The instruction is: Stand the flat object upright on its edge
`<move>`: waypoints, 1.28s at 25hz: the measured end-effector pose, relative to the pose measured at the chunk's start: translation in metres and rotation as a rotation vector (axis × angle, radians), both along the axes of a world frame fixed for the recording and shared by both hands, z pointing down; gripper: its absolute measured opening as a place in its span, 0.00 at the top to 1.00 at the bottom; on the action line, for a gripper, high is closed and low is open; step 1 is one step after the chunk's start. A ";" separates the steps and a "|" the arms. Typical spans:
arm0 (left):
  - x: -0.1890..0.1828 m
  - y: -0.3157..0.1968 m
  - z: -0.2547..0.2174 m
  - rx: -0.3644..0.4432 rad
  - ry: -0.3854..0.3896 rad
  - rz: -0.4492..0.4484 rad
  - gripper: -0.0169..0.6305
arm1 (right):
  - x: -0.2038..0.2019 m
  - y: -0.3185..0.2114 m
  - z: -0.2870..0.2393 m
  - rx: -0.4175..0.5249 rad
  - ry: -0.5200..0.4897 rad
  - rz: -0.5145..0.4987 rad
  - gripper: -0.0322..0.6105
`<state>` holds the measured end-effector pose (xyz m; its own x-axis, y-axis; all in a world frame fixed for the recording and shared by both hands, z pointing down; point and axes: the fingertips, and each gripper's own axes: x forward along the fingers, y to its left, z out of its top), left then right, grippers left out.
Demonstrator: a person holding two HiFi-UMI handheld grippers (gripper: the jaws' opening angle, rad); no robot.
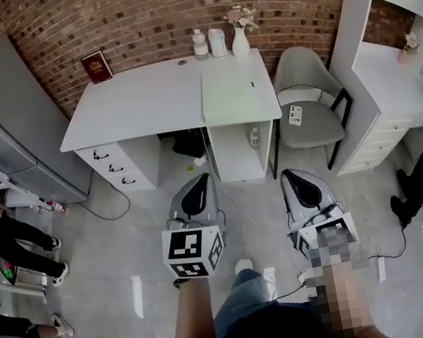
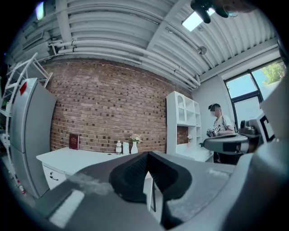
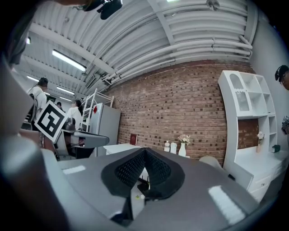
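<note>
The left gripper is clenched, its dark ribbed pads pressed together with nothing between them. The right gripper is clenched too, and empty. In the head view both point towards the white desk, left gripper beside right gripper, well short of it above the grey floor. Far ahead of the jaws and to their left, the red book stands upright on its edge at the desk's back corner, against the brick wall. A pale green mat lies flat on the desk top ahead of the right jaws. Behind it a bottle and a white vase stand by the wall. A grey chair sits further right.
</note>
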<state>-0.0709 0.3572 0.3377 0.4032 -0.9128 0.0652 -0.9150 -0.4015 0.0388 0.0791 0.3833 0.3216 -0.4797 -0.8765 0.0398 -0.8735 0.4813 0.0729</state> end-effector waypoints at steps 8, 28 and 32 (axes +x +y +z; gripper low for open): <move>-0.021 -0.108 -0.003 -0.008 0.009 0.038 0.98 | -0.019 -0.104 0.000 -0.018 -0.014 0.031 0.95; -0.056 -0.233 0.019 -0.056 0.038 0.017 0.98 | -0.028 -0.240 0.006 -0.029 -0.090 0.052 0.95; -0.055 -0.267 0.023 -0.072 0.035 0.008 0.98 | -0.022 -0.280 0.009 -0.032 -0.118 0.049 0.95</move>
<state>-0.1256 0.0906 0.3611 0.4136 -0.9030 0.1162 -0.9094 -0.4038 0.0994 0.0570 0.1030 0.3305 -0.4393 -0.8982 0.0146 -0.8976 0.4383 -0.0462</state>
